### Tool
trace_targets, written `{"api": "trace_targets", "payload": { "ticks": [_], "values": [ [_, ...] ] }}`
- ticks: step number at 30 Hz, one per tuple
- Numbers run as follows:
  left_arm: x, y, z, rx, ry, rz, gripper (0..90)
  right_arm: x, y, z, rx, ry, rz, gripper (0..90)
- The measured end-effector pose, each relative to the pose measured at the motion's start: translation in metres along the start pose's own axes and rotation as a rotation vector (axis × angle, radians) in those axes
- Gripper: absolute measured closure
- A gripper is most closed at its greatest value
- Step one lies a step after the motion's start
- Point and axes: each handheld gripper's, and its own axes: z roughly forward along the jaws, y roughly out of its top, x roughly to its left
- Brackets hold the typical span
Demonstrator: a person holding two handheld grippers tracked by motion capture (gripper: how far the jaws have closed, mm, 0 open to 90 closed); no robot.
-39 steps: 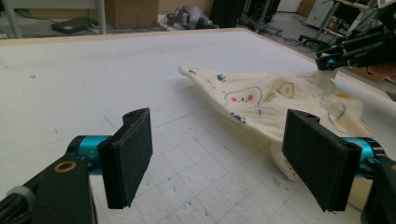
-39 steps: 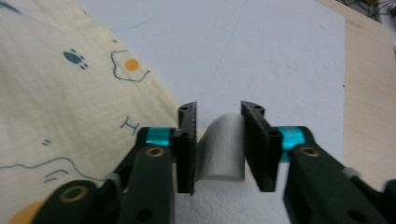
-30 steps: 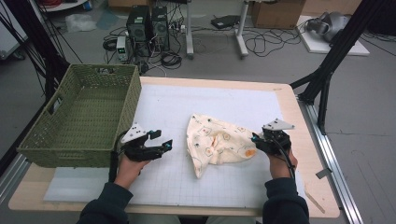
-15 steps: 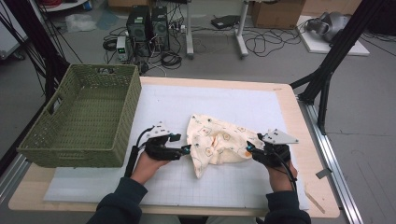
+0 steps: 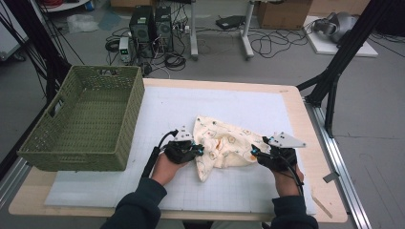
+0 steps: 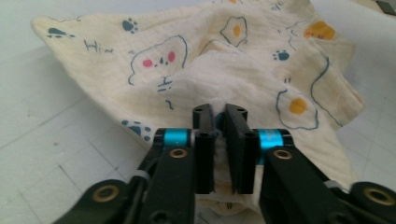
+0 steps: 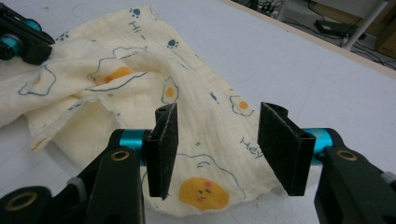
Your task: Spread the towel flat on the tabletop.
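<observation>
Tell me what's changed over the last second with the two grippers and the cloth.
The left gripper slid right from beside the basket to the cloth's left edge, and its jaws have just closed on a fold of it. The right gripper edged in over the cloth's right edge; its jaws stand open above the fabric, not gripping. The cloth bunched slightly on the left. Basket and mat stayed put.

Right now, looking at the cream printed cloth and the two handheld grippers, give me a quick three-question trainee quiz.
1. True or false: the left gripper is shut on the cream cloth printed with fried eggs and paw marks.
2. How do the right gripper jaws stand: A shut on the cloth, B open over its edge, C inside the basket?
3. What stands left of the cloth on the white mat?

Key: 1 true. 2 B. 3 the green woven basket.
</observation>
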Motion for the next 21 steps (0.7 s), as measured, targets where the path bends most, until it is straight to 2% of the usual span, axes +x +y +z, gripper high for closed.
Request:
{"api": "trace_targets", "payload": {
  "ticks": [4,7,9,12,15,18,21],
  "values": [
    [0.005,0.001,-0.006,-0.025,0.01,0.007,85.7,0.003,0.001,0.001,-0.008,0.022,0.003,47.7],
    [0.012,0.001,-0.012,-0.063,0.014,-0.029,85.8,0.01,0.004,0.003,-0.027,0.055,-0.001,47.9],
    [0.016,0.001,-0.016,-0.074,0.027,-0.03,85.9,0.018,0.008,0.005,-0.039,0.095,0.002,48.0],
    [0.022,-0.001,-0.019,-0.077,0.03,-0.047,85.8,0.032,0.013,0.012,-0.044,0.158,-0.021,48.3],
    [0.023,-0.002,-0.019,-0.075,0.03,-0.049,85.8,0.048,0.015,0.021,-0.032,0.227,-0.042,48.7],
    [0.021,-0.001,-0.019,-0.087,0.029,-0.051,85.8,0.061,0.016,0.033,-0.011,0.273,-0.065,49.8],
    [0.021,-0.001,-0.018,-0.088,0.025,-0.051,85.8,0.071,0.016,0.046,0.02,0.279,-0.095,53.4]
  ]
}}
